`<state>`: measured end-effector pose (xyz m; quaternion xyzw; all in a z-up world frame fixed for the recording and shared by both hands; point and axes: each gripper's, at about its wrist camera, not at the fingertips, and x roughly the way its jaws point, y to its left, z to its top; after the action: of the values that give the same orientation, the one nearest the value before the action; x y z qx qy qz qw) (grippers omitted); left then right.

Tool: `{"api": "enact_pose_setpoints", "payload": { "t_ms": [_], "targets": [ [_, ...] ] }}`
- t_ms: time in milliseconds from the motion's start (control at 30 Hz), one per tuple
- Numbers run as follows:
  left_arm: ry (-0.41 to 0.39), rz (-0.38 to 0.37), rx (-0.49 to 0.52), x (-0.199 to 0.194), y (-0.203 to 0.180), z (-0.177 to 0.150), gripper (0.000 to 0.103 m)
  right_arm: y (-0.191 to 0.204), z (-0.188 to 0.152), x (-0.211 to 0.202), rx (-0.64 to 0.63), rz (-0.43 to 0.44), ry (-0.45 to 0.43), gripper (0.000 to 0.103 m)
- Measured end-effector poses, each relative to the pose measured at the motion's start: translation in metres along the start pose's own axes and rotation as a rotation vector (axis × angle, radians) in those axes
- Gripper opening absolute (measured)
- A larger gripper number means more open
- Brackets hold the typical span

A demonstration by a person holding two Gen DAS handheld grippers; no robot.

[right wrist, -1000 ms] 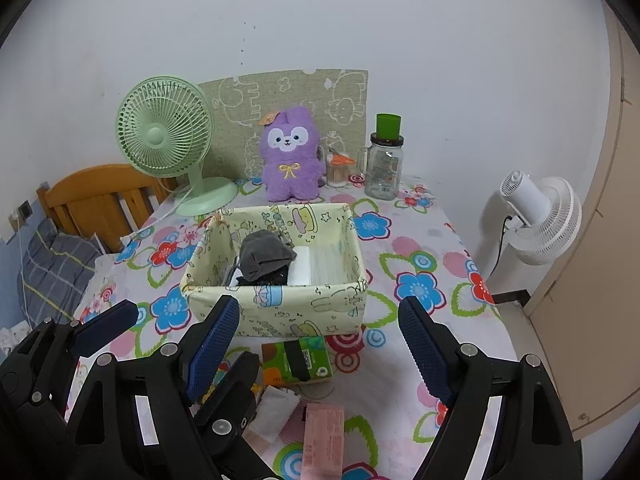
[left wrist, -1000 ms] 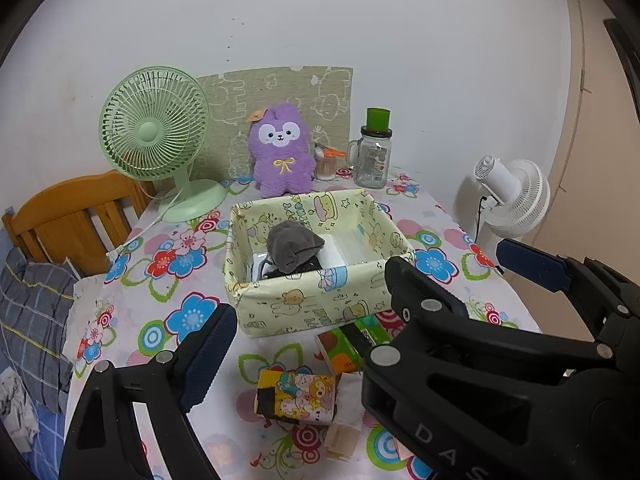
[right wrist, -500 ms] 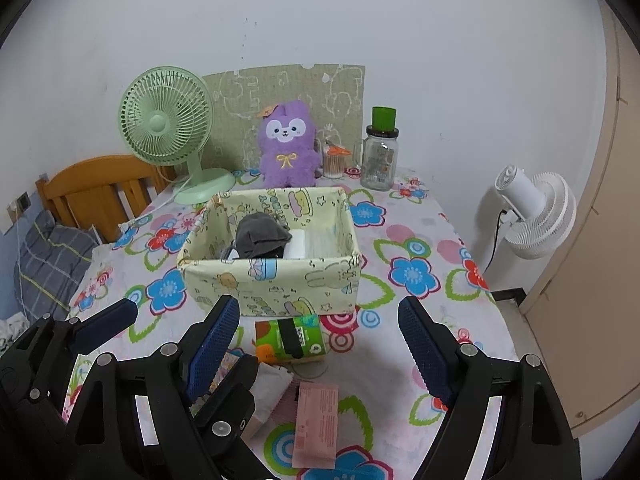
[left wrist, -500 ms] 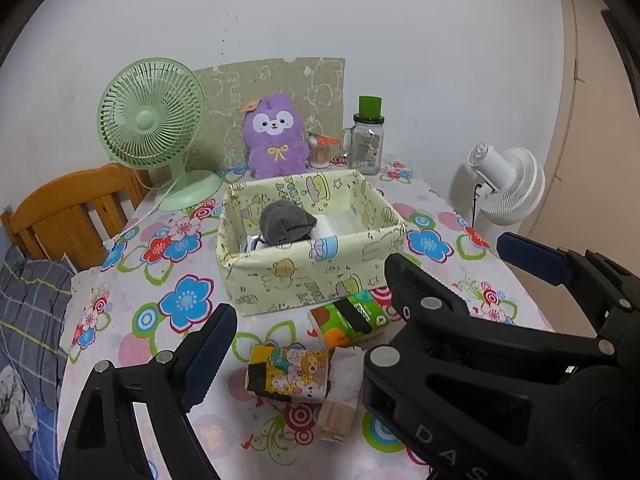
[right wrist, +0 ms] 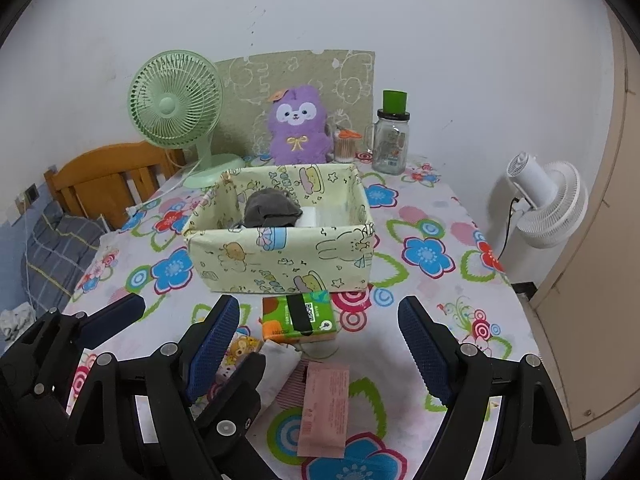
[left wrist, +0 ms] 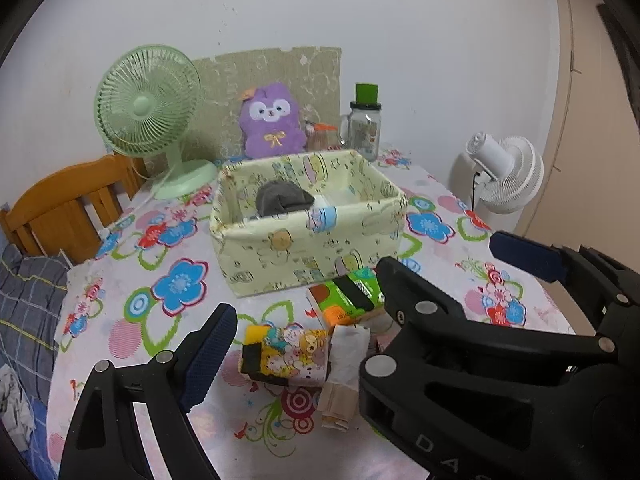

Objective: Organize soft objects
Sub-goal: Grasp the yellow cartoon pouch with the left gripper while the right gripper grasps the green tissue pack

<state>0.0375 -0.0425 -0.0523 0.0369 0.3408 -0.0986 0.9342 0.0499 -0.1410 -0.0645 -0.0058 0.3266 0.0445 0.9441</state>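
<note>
Item: soft packs. I am holding the left gripper (left wrist: 304, 312) and right gripper (right wrist: 320, 320) wide, gripping nothing. Green tissue pack (right wrist: 298, 315), cartoon pack (left wrist: 286, 354) and pink pack (right wrist: 325, 410) are lying before the fabric bin (right wrist: 280, 256), grey cloth (right wrist: 270, 210) sitting inside.

Counted on view: two fans, green (right wrist: 176, 108) and white (right wrist: 548, 204); one fabric box (right wrist: 280, 256); one purple plush (right wrist: 298, 124); one glass jar (right wrist: 390, 140); four tissue packs, including green-orange (right wrist: 298, 316) and pink (right wrist: 324, 408).

2 wrist fisheyes side by side, angled down across table (left wrist: 120, 308), both sharing fabric box (right wrist: 280, 256) (near centre)
</note>
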Motion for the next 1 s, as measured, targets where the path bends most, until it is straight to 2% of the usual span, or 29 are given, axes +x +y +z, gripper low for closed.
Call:
{"api": "enact_pose_setpoints", "payload": {
  "t_ms": [200, 333, 467, 633, 800, 1000],
  "targets": [
    [0.027, -0.013, -0.003, 0.011, 0.002, -0.009, 0.091, 0.004, -0.01, 0.01, -0.018, -0.018, 0.011, 0.084],
    [0.029, -0.027, 0.0, 0.02, 0.006, -0.019, 0.09, 0.007, -0.018, 0.018, -0.023, -0.005, 0.007, 0.084],
    [0.055, -0.024, -0.007, 0.032, 0.009, -0.027, 0.089, 0.01, -0.026, 0.035, -0.02, 0.015, 0.04, 0.083],
    [0.093, -0.011, -0.018, 0.048, 0.014, -0.035, 0.084, 0.014, -0.034, 0.05, -0.023, 0.004, 0.067, 0.079],
    [0.107, -0.001, -0.016, 0.058, 0.021, -0.042, 0.081, 0.017, -0.039, 0.061, -0.009, 0.019, 0.082, 0.079],
    [0.133, -0.003, -0.007, 0.069, 0.023, -0.046, 0.072, 0.015, -0.044, 0.073, 0.009, 0.021, 0.102, 0.079]
  ]
}}
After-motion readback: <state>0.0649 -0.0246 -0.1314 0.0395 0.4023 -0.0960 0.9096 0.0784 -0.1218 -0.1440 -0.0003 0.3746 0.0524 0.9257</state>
